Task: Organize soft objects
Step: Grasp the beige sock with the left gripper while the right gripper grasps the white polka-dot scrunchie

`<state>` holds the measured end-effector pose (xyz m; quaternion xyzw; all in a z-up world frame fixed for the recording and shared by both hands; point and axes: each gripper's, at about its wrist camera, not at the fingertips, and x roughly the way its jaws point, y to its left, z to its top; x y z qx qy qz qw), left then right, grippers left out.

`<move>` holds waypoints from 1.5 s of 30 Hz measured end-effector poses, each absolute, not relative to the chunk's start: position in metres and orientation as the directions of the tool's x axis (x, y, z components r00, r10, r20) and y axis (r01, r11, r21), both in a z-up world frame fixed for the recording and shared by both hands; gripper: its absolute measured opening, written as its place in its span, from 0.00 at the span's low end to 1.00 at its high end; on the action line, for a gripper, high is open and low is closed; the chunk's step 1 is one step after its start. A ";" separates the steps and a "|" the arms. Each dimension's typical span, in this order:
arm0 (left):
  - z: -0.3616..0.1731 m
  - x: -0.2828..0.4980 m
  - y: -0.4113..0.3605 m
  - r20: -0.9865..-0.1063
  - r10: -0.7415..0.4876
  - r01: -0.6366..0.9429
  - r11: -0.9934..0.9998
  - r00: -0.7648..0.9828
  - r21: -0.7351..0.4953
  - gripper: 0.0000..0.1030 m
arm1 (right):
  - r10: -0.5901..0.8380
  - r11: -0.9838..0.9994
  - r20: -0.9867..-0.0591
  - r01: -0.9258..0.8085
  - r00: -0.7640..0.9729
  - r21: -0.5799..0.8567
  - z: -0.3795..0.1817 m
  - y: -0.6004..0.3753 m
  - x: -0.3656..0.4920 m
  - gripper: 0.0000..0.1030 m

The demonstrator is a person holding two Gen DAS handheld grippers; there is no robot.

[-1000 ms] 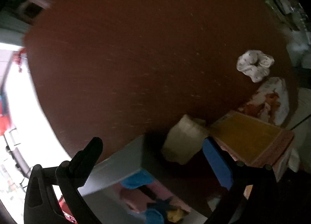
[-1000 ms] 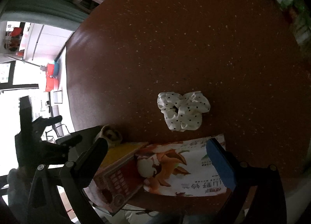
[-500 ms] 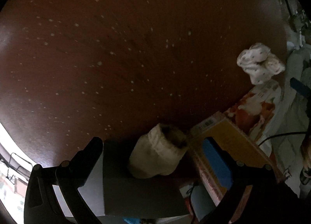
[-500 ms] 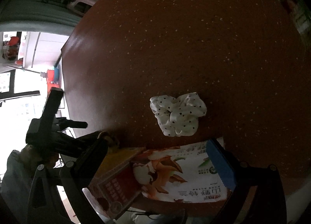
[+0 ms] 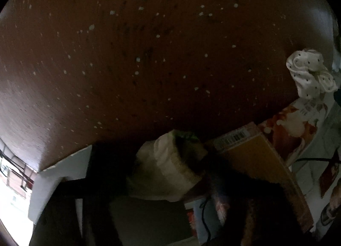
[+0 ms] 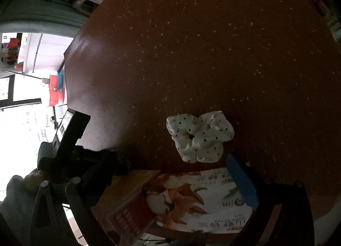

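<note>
A cream sock roll (image 5: 168,165) lies at the near edge of the brown speckled table (image 5: 149,54). My left gripper (image 5: 168,177) is low over it in deep shadow. Its jaws are closing, and the dark fingers sit against both sides of the roll. A white polka-dot scrunchie (image 6: 198,137) lies flat on the table, also seen far right as the scrunchie (image 5: 309,75). My right gripper (image 6: 168,177) stands open just short of it, with only a printed packet (image 6: 202,199) under its fingers. The left gripper's black body (image 6: 70,139) shows at the left, held by a hand.
A yellow-topped box (image 5: 262,160) lies beside the roll, with the printed packet (image 5: 294,124) overlapping it. A grey box flap (image 5: 61,173) juts at the table's near-left edge. Bright windows and red items stand beyond the table's left rim (image 6: 70,75).
My left gripper dropped and tilted down onto the cream roll, and its jaws narrowed around it. The right gripper edged slightly closer to the scrunchie.
</note>
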<state>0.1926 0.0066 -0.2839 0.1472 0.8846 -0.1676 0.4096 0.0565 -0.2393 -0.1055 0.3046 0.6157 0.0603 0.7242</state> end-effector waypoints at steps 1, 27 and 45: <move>-0.282 0.192 0.007 -0.782 0.114 0.397 0.900 -0.613 -0.180 0.51 | 0.461 0.809 -0.857 0.288 0.232 0.513 -0.107 -0.238 0.058 0.99; -0.234 0.225 0.031 -0.993 0.043 0.166 0.986 -0.108 0.025 0.74 | 0.243 0.951 -0.963 0.166 0.115 0.260 -0.149 -0.198 0.091 0.99; -0.220 0.209 0.034 -0.996 0.007 0.185 0.983 -0.091 -0.010 0.20 | 0.213 0.967 -0.962 0.107 0.169 0.233 -0.154 -0.191 0.069 0.28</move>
